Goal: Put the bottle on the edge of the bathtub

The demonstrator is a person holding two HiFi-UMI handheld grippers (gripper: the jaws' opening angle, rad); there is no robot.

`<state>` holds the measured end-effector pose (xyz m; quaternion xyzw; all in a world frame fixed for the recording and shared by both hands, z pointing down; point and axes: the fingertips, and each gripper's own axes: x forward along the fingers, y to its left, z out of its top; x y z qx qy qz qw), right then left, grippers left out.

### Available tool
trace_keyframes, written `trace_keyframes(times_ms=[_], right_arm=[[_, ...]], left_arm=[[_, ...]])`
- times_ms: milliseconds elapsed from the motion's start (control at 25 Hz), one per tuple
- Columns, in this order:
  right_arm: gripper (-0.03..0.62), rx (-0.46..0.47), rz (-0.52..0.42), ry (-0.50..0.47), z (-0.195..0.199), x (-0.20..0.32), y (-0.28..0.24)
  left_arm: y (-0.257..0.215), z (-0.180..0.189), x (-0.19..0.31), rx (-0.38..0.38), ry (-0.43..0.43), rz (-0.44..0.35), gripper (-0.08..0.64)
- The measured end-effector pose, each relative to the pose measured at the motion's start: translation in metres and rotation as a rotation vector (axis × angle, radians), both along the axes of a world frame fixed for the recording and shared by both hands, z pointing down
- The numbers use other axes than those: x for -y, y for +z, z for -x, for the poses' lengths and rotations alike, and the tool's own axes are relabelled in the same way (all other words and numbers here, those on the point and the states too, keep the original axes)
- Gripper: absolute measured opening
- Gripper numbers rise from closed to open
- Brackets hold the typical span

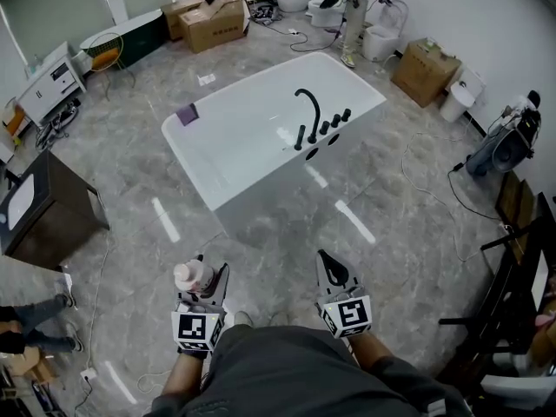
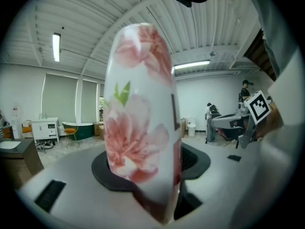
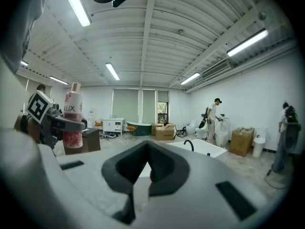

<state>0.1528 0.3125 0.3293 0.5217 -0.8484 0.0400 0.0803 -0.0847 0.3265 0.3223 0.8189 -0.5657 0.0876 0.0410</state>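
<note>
A white bottle (image 1: pixel 192 274) printed with pink flowers stands upright between the jaws of my left gripper (image 1: pixel 206 278), which is shut on it. In the left gripper view the bottle (image 2: pixel 140 109) fills the middle, and the left gripper (image 2: pixel 153 173) clamps its lower part. The right gripper view shows the same bottle (image 3: pixel 73 118) at the left. My right gripper (image 1: pixel 331 266) is beside it, shut and empty, its jaws meeting in the right gripper view (image 3: pixel 147 171). The white bathtub (image 1: pixel 196 158) with a black faucet (image 1: pixel 308 111) stands on the floor ahead, well away from both grippers.
A purple item (image 1: pixel 187 113) lies on the tub's far left rim. A dark cabinet (image 1: pixel 48 211) stands at the left. Cardboard boxes (image 1: pixel 213 20) and toilets line the back, where a person (image 1: pixel 354 7) stands. Cables trail over the floor, and another box (image 1: pixel 423 69) is at the right.
</note>
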Motion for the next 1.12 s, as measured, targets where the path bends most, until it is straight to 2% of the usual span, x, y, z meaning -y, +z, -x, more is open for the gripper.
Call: trace_keyframes(times_ms=[400, 600, 840, 1120], right_arm=[[0.000, -0.009, 0.027, -0.028, -0.012, 0.000, 0.020], [0.000, -0.014, 0.034, -0.030, -0.008, 0.016, 0.028], [0.000, -0.047, 0.055, -0.018, -0.006, 0.057, 0.040], [0.000, -0.085, 0.060, -0.035, 0.014, 0.162, 0.035]], left_arm=[[0.011, -0.008, 0.003, -0.015, -0.034, 0.012, 0.233], [0.019, -0.006, 0.027, -0.033, -0.026, 0.005, 0.233], [0.035, 0.005, 0.085, -0.050, -0.009, 0.011, 0.233], [0.060, 0.010, 0.186, -0.071, 0.043, 0.028, 0.232]])
